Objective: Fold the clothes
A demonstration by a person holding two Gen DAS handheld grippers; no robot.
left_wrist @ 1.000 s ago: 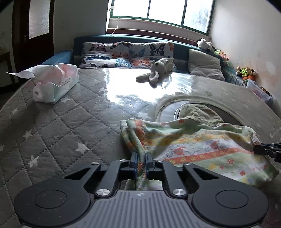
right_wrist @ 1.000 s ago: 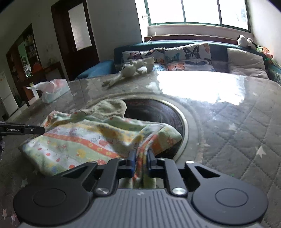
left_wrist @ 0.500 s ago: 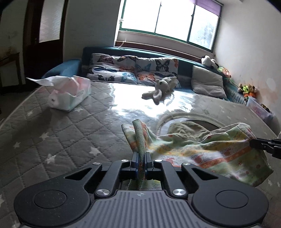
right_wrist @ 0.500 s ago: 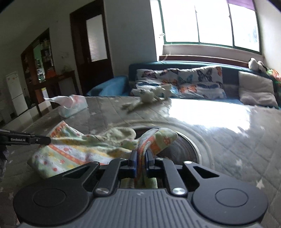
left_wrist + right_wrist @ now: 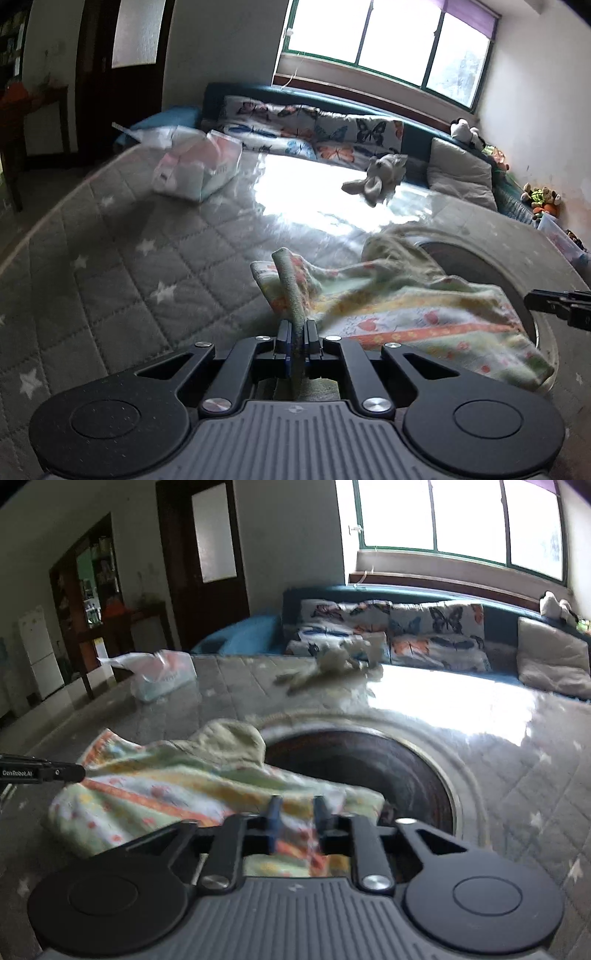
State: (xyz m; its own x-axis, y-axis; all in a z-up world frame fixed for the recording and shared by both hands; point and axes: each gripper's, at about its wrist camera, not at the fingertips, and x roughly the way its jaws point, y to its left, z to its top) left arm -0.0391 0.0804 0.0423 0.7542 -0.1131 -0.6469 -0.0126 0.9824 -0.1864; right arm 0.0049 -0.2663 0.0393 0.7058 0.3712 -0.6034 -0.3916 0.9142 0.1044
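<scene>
- Your left tool is clamped on a raised edge of the patterned garment, so that side can carry over.
- Your right tool stands parted above the cloth, apparently empty, though blur hinders.
- The garment lies crumpled on the quilted counter, partly over the round recess.

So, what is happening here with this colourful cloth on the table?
A person is folding a patterned garment on a quilted table cover, with a handheld gripper in each hand. The left gripper is shut on one edge of the garment and holds it raised. The right gripper is open above the other end, with nothing between its fingers. Part of the garment lies over a round opening in the table. The fold is not finished.
</scene>
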